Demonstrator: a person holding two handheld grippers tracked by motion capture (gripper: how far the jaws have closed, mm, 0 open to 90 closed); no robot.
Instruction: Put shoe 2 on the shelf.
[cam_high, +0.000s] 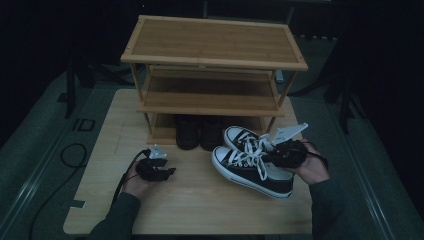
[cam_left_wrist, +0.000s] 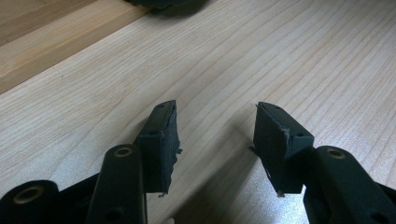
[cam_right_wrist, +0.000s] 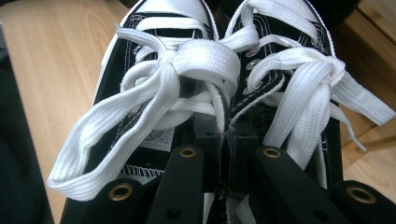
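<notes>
A three-tier bamboo shoe rack (cam_high: 214, 42) is set at the table's (cam_high: 195, 210) far edge, dark shoes (cam_high: 199, 131) on its bottom shelf; a pair of black canvas sneakers (cam_high: 252, 165) with white laces lies just right of it, toes toward the rack; the inner edges are pinched by the right gripper (cam_high: 286, 152), jaws nearly shut; the left gripper (cam_high: 159, 172) is held half-open, empty, over bare wood, farther away.
</notes>
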